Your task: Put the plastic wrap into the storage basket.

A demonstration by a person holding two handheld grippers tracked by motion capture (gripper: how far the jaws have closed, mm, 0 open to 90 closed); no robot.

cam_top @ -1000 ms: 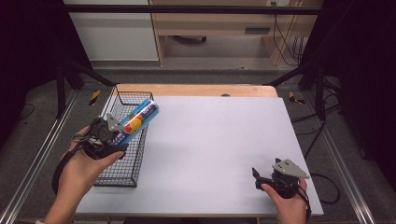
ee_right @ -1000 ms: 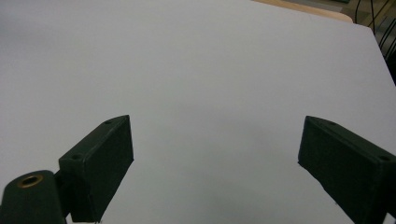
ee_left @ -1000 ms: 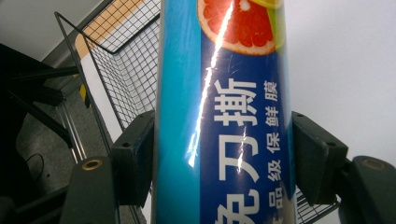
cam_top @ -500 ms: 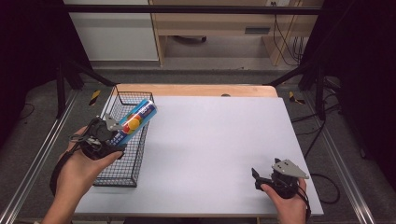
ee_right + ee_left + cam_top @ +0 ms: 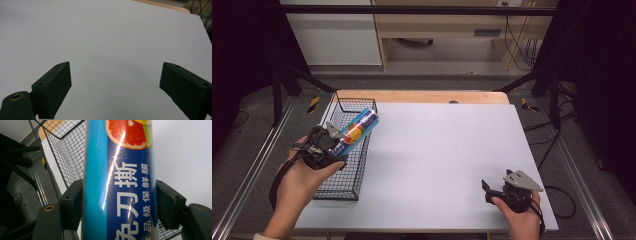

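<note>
Cling-film roll (image 5: 120, 182): light-blue band one side, dark-blue panel w/ white Chinese characters, pink-orange grapefruit slice & a bit of yellow-green up top; wire basket (image 5: 343, 177): black grid mesh; tabletop (image 5: 437, 160): plain white, light-wood strip at far edge; both grippers' jaws: matt black; right gripper (image 5: 489, 191) w/ grey plate.

Left gripper (image 5: 343, 145) with the blue roll (image 5: 357, 131) clamped in it has shifted slightly left and nearer across the last second, low over the wire basket (image 5: 343, 187). The roll's far end, earlier just past the basket's right rim over the white table (image 5: 442, 155), now sits about on that rim. Roll possibly a little lower; hard to judge from above. Tilt looks about the same.
</note>
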